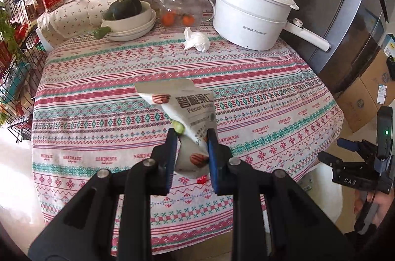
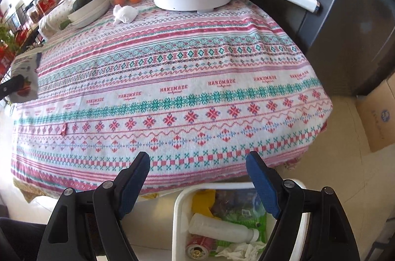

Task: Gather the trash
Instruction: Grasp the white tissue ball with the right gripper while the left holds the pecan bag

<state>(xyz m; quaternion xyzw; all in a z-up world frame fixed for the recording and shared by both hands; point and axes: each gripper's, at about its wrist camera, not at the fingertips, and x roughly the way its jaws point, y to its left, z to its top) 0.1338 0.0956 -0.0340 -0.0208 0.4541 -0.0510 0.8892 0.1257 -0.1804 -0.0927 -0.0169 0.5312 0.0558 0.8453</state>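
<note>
I see the near table [image 2: 197,88] bare for passage, with only the pot [image 1: 249,16], bowls [image 1: 130,23] and crumpled tissue [image 1: 196,39] crowding its far edge.

I see the tabletop [image 2: 197,78] under a striped patterned cloth. At its far side sit a white electric pot [image 1: 249,16], a glass teapot [image 1: 181,9], stacked bowls [image 1: 130,22] and a crumpled tissue [image 1: 196,39]. Near the front lies a small red scrap [image 1: 201,180].

Crumpled tissue [image 1: 196,39] on table [image 1: 98,93] before pot [image 1: 251,16] — bin [image 2: 178,219] below table edge.
</note>
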